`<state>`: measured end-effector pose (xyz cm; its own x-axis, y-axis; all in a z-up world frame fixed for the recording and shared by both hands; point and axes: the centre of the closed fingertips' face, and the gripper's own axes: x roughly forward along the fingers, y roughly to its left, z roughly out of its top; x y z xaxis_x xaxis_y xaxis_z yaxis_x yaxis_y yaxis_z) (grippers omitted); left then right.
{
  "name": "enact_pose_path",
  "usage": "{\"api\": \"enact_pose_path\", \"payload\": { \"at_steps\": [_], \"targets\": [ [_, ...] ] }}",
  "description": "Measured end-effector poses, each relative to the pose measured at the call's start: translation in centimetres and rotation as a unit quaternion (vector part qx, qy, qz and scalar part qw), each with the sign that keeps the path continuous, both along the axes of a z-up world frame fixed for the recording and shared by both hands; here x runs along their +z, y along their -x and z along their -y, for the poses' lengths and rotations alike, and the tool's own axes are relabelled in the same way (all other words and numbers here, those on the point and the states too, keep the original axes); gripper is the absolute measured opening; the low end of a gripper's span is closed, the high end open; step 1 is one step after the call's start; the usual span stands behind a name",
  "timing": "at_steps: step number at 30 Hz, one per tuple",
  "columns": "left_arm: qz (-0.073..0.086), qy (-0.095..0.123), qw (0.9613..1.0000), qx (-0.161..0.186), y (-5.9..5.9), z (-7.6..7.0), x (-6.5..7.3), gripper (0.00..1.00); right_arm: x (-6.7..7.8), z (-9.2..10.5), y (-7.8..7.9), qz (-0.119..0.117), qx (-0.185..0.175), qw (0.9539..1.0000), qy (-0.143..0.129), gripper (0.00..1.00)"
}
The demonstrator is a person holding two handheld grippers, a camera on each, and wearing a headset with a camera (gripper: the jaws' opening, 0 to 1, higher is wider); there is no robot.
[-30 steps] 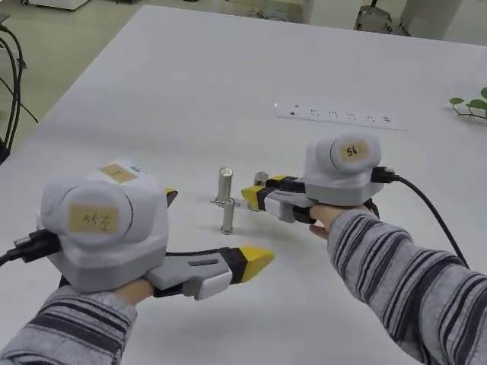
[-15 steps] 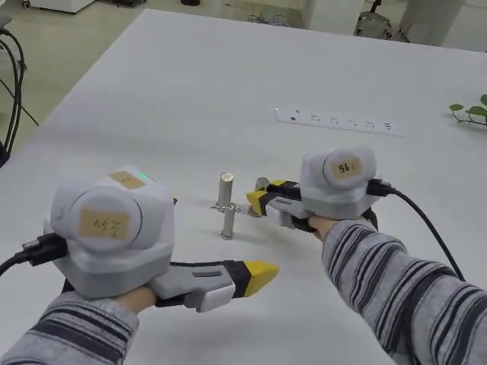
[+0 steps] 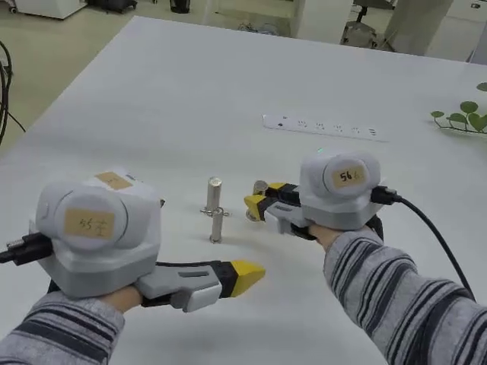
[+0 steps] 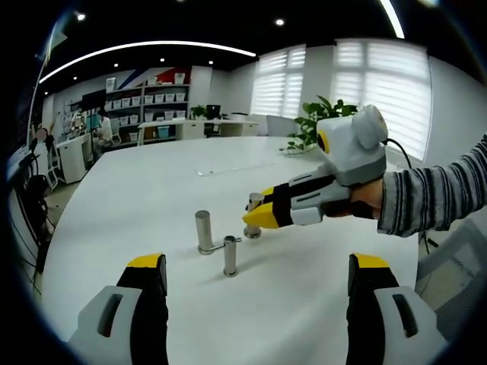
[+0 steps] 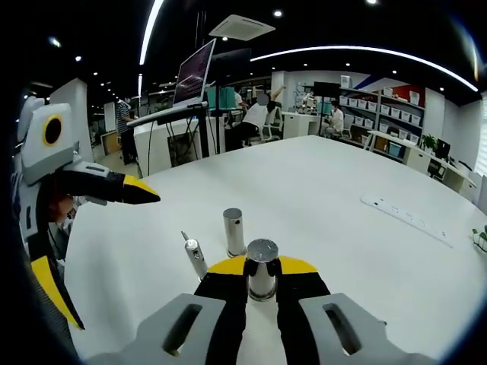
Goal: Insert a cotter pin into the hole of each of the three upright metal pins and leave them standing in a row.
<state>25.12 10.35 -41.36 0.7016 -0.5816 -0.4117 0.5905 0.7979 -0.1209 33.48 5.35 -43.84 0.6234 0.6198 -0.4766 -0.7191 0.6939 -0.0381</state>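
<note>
Three short metal pins stand near the middle of the white table (image 3: 175, 91). One bare pin (image 3: 214, 194) stands upright. Just in front of it, a second pin (image 3: 218, 226) carries a cotter pin (image 3: 208, 211) through its top. My right gripper (image 3: 257, 201) is shut on the third pin (image 5: 262, 277), which stands upright on the table to the right of the other two. My left gripper (image 4: 257, 266) hovers open in front of the pins, holding nothing. One of its yellow fingertips (image 3: 247, 274) shows in the head view.
A white power strip (image 3: 323, 127) lies farther back on the table. A green plant (image 3: 460, 118) sits at the far right edge. A black cable (image 3: 434, 220) trails from the right gripper. Bare table surface surrounds the pins.
The head view has shifted a little. My right gripper stays shut on the third pin, and my left gripper stays open; no pin has visibly moved.
</note>
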Motion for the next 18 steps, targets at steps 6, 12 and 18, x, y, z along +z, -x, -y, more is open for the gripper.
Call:
{"api": "enact_pose_path", "payload": {
  "at_steps": [6,12,18],
  "targets": [
    [0.004,0.001,1.0,0.0,-0.1,0.0,0.1,0.99,0.1,1.1,2.0,-0.004,-0.006,1.0,0.001,0.08],
    [0.003,-0.001,1.0,-0.005,0.0,0.3,0.0,0.99,-0.5,2.0,3.9,-0.01,-0.007,0.9999,0.009,0.08],
    [0.008,-0.003,1.0,-0.003,-0.1,0.3,0.1,0.98,-1.1,2.5,5.6,-0.019,-0.009,0.9997,0.01,0.08]
  ]
}}
